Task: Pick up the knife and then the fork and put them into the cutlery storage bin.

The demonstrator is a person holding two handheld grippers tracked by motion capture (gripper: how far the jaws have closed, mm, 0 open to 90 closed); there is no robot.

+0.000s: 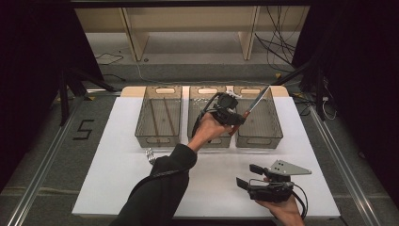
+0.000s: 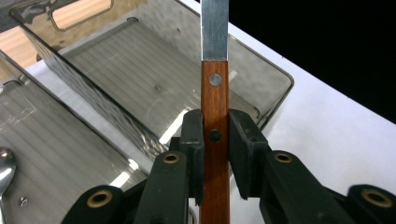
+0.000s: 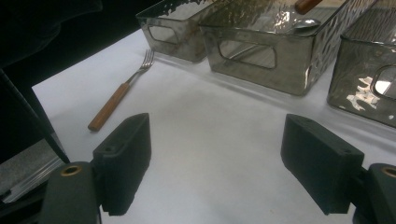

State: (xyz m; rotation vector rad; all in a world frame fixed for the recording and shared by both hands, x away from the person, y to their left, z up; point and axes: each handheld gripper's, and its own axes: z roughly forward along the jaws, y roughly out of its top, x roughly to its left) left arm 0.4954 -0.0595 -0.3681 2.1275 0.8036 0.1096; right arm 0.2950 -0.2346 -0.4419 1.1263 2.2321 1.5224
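left gripper (image 1: 234, 114) clamped on wooden-handled steel knife (image 2: 215, 102), held above right-hand clear ribbed plastic bin (image 2: 154, 79). best lowered blade-first, level, clear of the bin wall before letting go. right gripper (image 3: 219, 168) wide apart, holding nothing, over white table (image 3: 210, 121); wooden-handled fork (image 3: 119, 95) nearby.

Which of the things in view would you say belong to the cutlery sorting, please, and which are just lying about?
Seems part of the job:
- knife, clamped in the left tongs over the right bin
- fork on the white board
- spoon in the middle bin
- left bin
- open right tongs

Just lying about:
- cables on the floor
- shelf unit
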